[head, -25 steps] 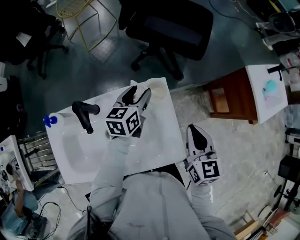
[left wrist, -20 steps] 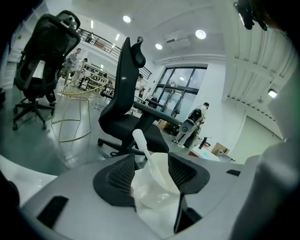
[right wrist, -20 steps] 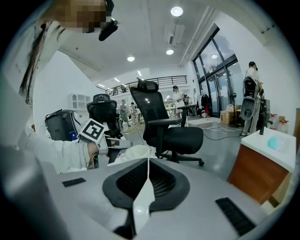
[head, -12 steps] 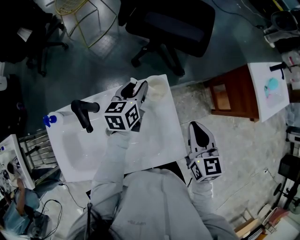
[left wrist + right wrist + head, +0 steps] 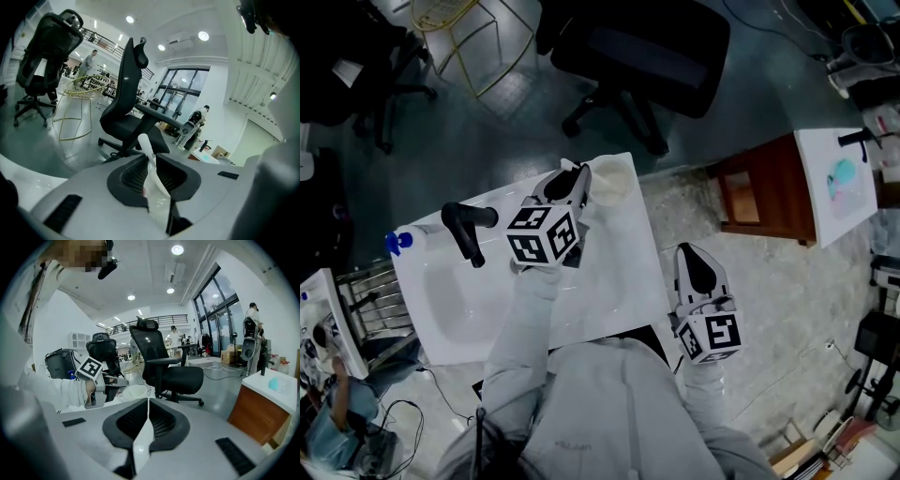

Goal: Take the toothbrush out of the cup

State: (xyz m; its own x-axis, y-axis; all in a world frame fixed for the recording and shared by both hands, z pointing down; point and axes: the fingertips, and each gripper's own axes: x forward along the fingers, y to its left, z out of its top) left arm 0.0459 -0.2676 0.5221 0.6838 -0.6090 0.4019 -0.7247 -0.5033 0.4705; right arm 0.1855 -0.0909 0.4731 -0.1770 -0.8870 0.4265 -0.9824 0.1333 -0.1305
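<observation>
Head view with both gripper views, showing the spatial relation that governs the lift. The left gripper [image 5: 574, 180] reaches across the white surface [image 5: 609, 272] toward the upper centre of the frame, its tips just beside the left rim of the cup [image 5: 614, 176], which stands at the surface's far right corner. In the left gripper view, a slim white stem taken to be the toothbrush [image 5: 146, 145] stands between the fingers [image 5: 133, 176]. The fingers are closing on it, with the ribbed pads meeting its two sides. The stem's long axis runs roughly in line with the fingers, leaning slightly toward the upper left of that frame, and its rounded end shows just past the tips. Lower down, the stem merges with white parts of the gripper, so the depth of the hold cannot be told. The head view does not resolve the toothbrush itself, and whether its lower end is inside the cup is not visible. The right gripper [image 5: 696, 258] hangs at lower right, over the floor and well apart from the cup, its fingers clenched on nothing. Judgement: the left gripper is the nearer and the working one, and drawing the stem along its own axis, up and away from the cup, appears to be the cleanest exit.
</observation>
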